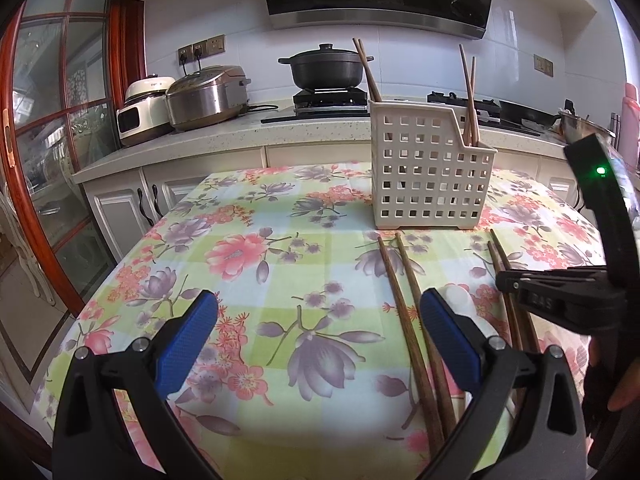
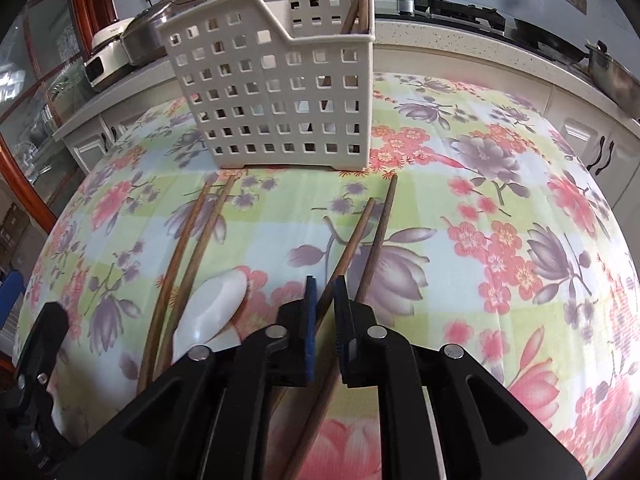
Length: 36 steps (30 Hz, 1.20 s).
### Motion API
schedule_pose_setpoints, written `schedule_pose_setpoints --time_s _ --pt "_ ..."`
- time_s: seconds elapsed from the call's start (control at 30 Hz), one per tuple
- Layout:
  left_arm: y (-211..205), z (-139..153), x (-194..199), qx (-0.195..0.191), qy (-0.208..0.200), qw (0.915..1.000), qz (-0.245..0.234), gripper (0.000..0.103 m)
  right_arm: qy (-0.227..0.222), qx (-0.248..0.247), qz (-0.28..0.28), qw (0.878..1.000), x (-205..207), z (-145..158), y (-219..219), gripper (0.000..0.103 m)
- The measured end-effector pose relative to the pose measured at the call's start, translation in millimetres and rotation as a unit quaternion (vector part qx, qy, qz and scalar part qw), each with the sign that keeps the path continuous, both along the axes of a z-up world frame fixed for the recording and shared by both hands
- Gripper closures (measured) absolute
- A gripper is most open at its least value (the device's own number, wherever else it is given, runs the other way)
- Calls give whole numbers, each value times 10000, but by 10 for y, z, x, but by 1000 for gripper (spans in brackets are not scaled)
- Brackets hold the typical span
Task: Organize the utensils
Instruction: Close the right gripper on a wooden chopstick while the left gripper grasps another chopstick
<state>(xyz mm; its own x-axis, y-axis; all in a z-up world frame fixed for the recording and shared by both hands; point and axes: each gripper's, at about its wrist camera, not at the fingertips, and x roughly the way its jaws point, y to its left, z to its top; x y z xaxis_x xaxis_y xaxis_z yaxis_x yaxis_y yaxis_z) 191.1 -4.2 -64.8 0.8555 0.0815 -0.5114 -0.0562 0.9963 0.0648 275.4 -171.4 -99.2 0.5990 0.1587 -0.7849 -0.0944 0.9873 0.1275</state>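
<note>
A white perforated utensil basket (image 1: 424, 168) (image 2: 276, 92) stands on the floral tablecloth and holds several wooden chopsticks (image 1: 470, 100). Two pairs of wooden chopsticks lie on the cloth in front of it. My left gripper (image 1: 320, 320) is open and empty, just left of the left pair (image 1: 408, 312) (image 2: 188, 248). My right gripper (image 2: 325, 292) (image 1: 520, 292) is shut on one chopstick of the right pair (image 2: 352, 240); the other chopstick (image 2: 380, 236) lies beside its right finger. A white ceramic spoon (image 2: 212, 312) lies between the pairs.
The table (image 1: 280, 240) is covered with a floral cloth. Behind it runs a counter (image 1: 224, 136) with a rice cooker (image 1: 204, 96), a white appliance, a black pot (image 1: 328, 68) on the stove and a wok at the right.
</note>
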Motion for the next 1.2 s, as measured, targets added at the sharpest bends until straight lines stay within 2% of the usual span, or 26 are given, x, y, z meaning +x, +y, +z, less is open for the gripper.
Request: schedule_pose_setpoints --time_s 0.17,0.4,0.53,0.8,0.87,1.0,1.2 --pt "40 -43 26 -23 53 10000 24 5 -118 -275 17 9996 11 -8 71 90" --pt "45 -63 46 -12 102 9999 -11 5 -356 151 128 9992 -111 110 8 95" --pt "44 -100 118 -78 302 9995 -106 6 -402 336 203 9984 -196 217 -43 96" --pt "-27 -103 213 -62 529 9982 -283 18 -495 378 -16 9981 -276 301 -330 97" --pt "-71 -120 250 -50 619 9974 -365 26 -486 324 -74 9983 -280 281 -397 97" --pt "-139 -167 328 -88 788 9958 -455 28 -400 216 -191 9988 -260 183 -533 96" --pt "-242 -234 496 -181 1082 9921 -612 40 -296 59 -248 9992 -234 38 -656 96"
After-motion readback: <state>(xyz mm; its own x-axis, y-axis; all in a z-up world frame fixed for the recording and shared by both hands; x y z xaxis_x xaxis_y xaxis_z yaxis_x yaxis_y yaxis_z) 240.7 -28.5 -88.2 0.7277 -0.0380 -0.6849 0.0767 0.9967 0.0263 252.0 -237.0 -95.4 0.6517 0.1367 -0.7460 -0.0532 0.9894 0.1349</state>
